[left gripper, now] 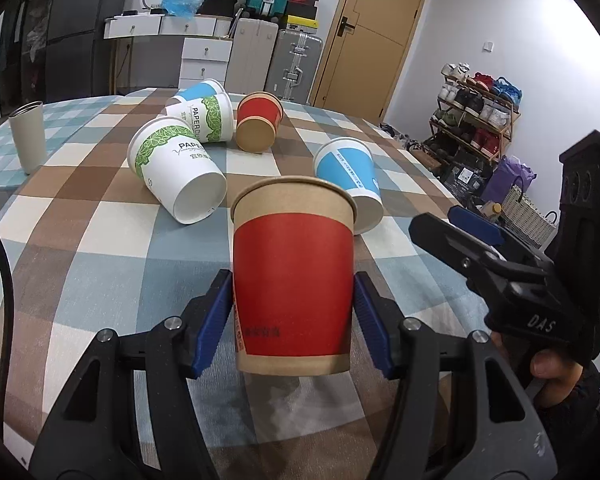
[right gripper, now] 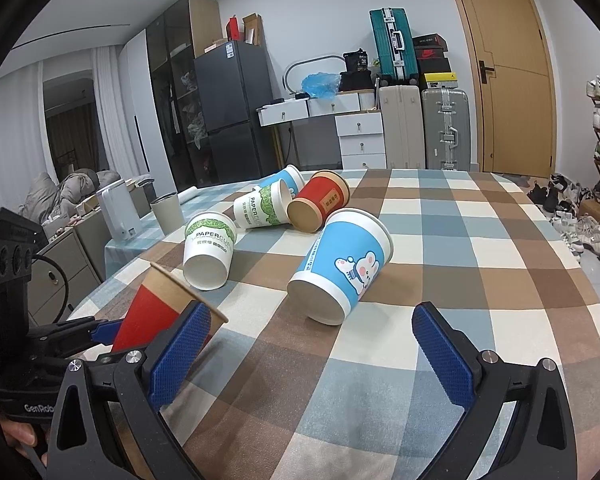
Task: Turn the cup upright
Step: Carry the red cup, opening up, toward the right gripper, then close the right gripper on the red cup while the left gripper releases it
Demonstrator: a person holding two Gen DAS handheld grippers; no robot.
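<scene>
- Your left gripper (left gripper: 294,316) is clamped on the red-banded kraft paper cup (left gripper: 294,280), both blue pads (left gripper: 212,320) pressed against its sides low on the wall. In the left wrist view the cup stands mouth up between them; in the right wrist view it leans, with its base hidden, so you cannot tell whether it touches the checked tablecloth (right gripper: 440,264).
- Your right gripper (right gripper: 308,356) is spread wide with nothing between its blue pads (right gripper: 440,352), hovering over the cloth just beside the held cup (right gripper: 160,308).
- Just beyond it, a blue-and-white paper cup with a rabbit cartoon (right gripper: 342,266) lies on its side, base turned toward you.
- To its left, a white paper cup with a green leaf band (right gripper: 209,252) rests tilted, base nearest the camera.
- Farther back, three more tipped cups cluster together: a second green-leaf white cup (right gripper: 262,206), a second red-banded kraft cup (right gripper: 320,202) and a second blue-and-white cup (right gripper: 286,180).
- At the far left edge, a beige metal tumbler (left gripper: 28,136) stands upright, well apart from the cluster.
</scene>
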